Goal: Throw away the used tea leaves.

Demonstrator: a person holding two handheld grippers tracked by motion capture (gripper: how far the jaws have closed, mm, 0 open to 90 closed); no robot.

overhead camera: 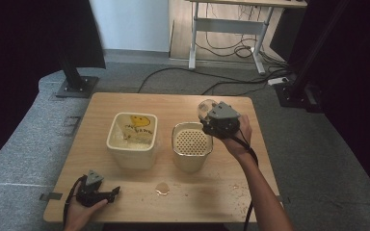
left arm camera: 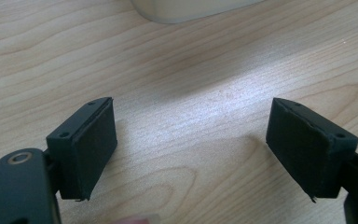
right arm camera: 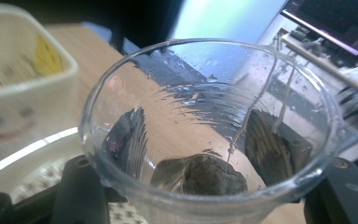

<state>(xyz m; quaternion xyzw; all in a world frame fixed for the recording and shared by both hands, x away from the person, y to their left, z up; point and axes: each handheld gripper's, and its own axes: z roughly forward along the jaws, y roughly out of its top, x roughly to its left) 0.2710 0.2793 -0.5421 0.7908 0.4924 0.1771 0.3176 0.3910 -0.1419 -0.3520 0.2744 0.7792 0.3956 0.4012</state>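
We keep the right gripper (overhead camera: 211,118) pinching the clear plastic cup (right arm camera: 209,135) above the cream strainer tub (overhead camera: 191,144) at its one o'clock — tilt slowly; left gripper (left arm camera: 191,149) rests spread.

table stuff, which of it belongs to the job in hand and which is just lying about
In use:
clear plastic cup with a dark tea bag, clamped in the right gripper
cream container with perforated strainer insert

Lying about:
cream square tub with yellow print
small puddle
open left gripper, resting on the wooden table

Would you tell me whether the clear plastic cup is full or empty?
Nearly empty: the cup holds a tea bag at its bottom, droplets on its wall.
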